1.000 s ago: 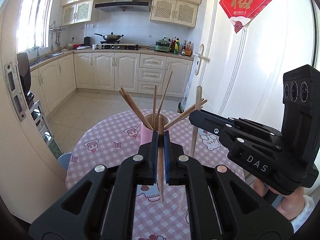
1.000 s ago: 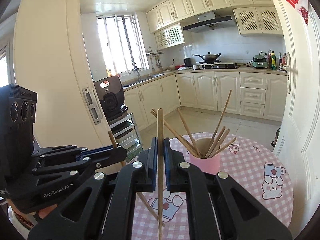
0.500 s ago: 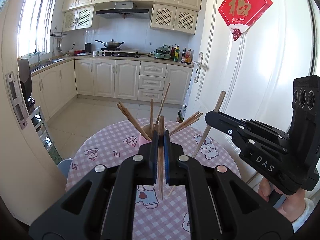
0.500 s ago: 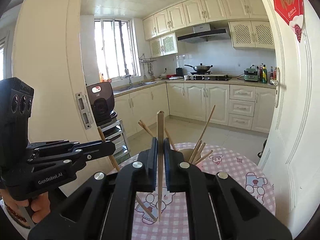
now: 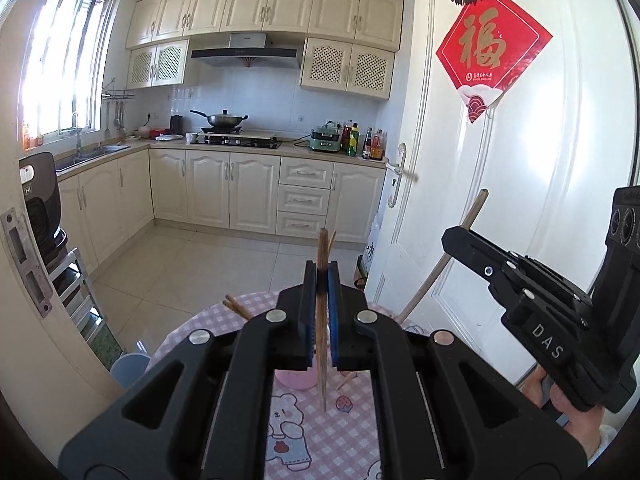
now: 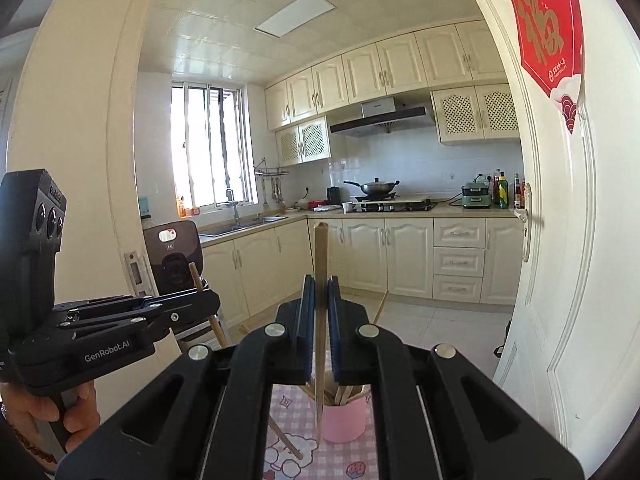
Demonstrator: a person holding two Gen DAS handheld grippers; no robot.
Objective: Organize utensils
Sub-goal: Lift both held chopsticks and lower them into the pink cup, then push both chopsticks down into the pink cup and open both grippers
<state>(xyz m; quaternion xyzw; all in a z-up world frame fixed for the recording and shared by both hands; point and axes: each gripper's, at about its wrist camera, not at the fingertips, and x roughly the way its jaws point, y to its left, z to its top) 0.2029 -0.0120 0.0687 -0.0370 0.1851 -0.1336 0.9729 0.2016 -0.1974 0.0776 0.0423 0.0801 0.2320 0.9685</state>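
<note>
- The left gripper is clamped on a single wooden chopstick; the stick stands nearly upright between the blue pads, its top above the fingertips and its lower end hanging free above the table
- The right gripper is likewise closed on its own chopstick, upright, with the lower tip hanging in front of the pink cup's rim in that view
- The pink cup stands on the round table with the pink checked cloth; several more chopsticks lean fanned out inside it
- In the left wrist view the cup is mostly hidden behind the gripper's fingers, with only its lower edge showing below them
- Both held sticks are clear of the cup, neither one standing inside it
- Seen from the left wrist camera, the right gripper sits to the right of the cup and above it, held by a hand, its stick tilted across the white door
- Seen from the right wrist camera, the left gripper sits left of the cup, held by a hand, its stick slanting down behind the fingers
- Beyond the cup lies the kitchen floor, then cream cabinets and a wok on the hob
</note>
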